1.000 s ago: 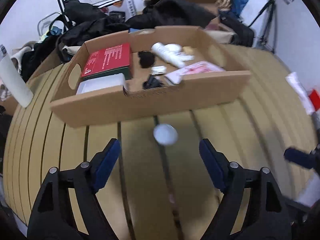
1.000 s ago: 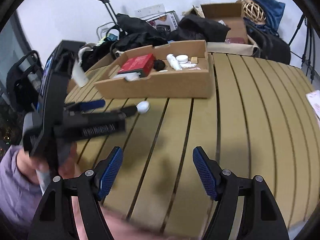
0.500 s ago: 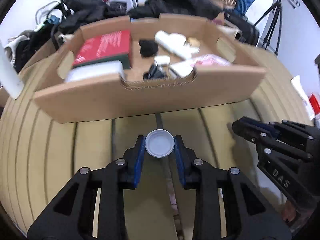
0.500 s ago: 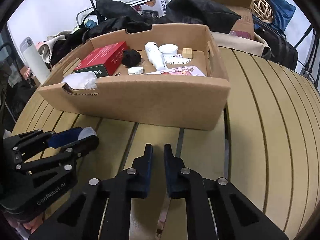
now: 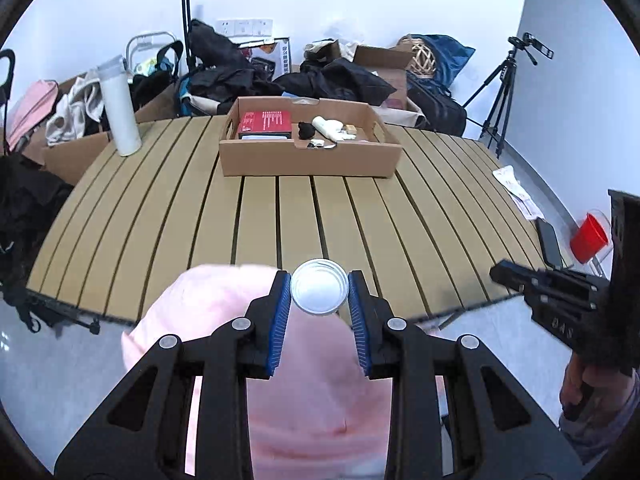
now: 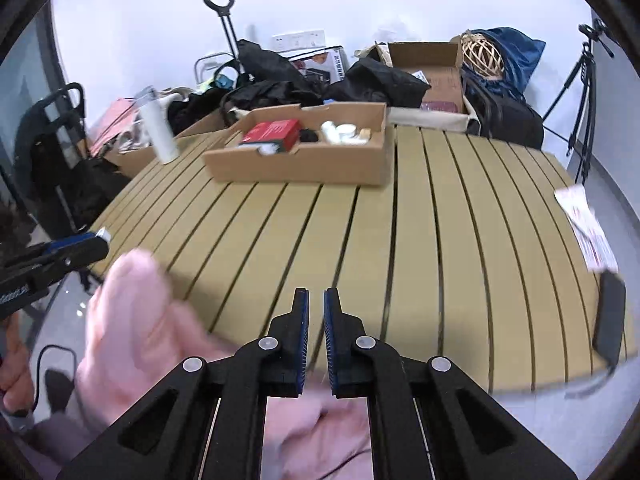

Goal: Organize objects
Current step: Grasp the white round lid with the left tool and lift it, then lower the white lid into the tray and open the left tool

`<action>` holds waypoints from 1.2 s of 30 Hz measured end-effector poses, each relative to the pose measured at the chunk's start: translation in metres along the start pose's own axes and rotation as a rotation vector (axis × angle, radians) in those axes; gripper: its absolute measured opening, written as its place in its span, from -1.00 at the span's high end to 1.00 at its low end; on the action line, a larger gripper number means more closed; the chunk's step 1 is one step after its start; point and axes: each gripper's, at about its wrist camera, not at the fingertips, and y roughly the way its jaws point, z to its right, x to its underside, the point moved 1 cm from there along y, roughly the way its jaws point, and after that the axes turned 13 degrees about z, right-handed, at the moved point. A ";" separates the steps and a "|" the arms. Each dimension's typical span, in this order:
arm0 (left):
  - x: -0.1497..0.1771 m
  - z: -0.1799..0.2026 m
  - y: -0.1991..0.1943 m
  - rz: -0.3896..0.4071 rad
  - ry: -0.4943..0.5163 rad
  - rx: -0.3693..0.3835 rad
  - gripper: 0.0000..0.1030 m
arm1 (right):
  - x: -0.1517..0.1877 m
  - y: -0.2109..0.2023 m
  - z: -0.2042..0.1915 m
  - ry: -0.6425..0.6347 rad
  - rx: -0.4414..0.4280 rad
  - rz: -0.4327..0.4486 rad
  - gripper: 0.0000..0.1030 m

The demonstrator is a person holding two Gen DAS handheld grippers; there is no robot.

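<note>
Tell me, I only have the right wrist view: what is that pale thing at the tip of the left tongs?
Observer: It is a round white lid. The left tongs are shut on its rim, one blue pad on each side.
Operator: What sits under it?
Observer: Pink fabric fills the left wrist view right below the lid, at the near edge of the slatted table.
Operator: Is there anything past the table's right side that I can't see?
Observer: Yes, a red cup sits just beyond the black phone.
</note>
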 end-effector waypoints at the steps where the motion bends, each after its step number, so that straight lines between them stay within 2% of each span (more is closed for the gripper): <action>1: 0.001 0.003 -0.005 0.009 0.006 0.004 0.51 | 0.003 -0.005 -0.004 -0.002 -0.006 0.005 0.83; 6: -0.007 0.005 -0.011 0.035 0.012 0.006 0.51 | 0.002 -0.018 -0.013 -0.008 -0.007 0.037 0.83; 9: -0.024 0.000 -0.004 0.045 -0.003 0.031 0.51 | -0.005 -0.013 -0.010 0.006 -0.019 0.044 0.83; 12: -0.054 -0.011 0.024 0.023 -0.064 0.089 0.51 | -0.018 -0.002 -0.006 0.006 -0.033 0.045 0.83; 14: -0.084 -0.016 0.057 0.001 -0.093 0.116 0.51 | -0.045 0.013 0.004 -0.023 -0.015 0.065 0.83; 17: -0.133 -0.015 0.115 0.001 -0.083 0.148 0.51 | -0.085 0.037 0.020 -0.030 -0.027 0.088 0.83; 18: -0.148 -0.013 0.134 0.005 -0.062 0.160 0.51 | -0.102 0.050 0.027 -0.025 -0.031 0.091 0.83; 21: -0.179 -0.013 0.201 -0.003 0.010 0.083 0.51 | -0.151 0.110 0.048 0.016 -0.050 0.068 0.83; 25: -0.189 -0.028 0.300 -0.151 -0.023 0.067 0.51 | -0.188 0.202 0.065 0.024 -0.030 -0.012 0.83; 28: -0.181 -0.035 0.363 -0.268 0.010 -0.012 0.51 | -0.204 0.273 0.072 0.023 -0.002 -0.095 0.83; 31: -0.164 -0.043 0.401 -0.382 -0.021 -0.010 0.50 | -0.206 0.328 0.077 0.027 0.043 -0.165 0.83; 33: -0.157 -0.044 0.410 -0.403 -0.019 -0.018 0.35 | -0.203 0.357 0.082 0.046 0.052 -0.230 0.82; 34: -0.158 -0.042 0.407 -0.367 -0.003 -0.012 -0.07 | -0.201 0.370 0.081 0.035 0.054 -0.262 0.82; 35: -0.158 -0.041 0.403 -0.353 0.013 -0.024 -0.75 | -0.199 0.379 0.080 0.010 0.060 -0.273 0.74; 36: -0.158 -0.039 0.399 -0.330 0.030 -0.035 -0.98 | -0.198 0.381 0.081 -0.004 0.063 -0.270 0.45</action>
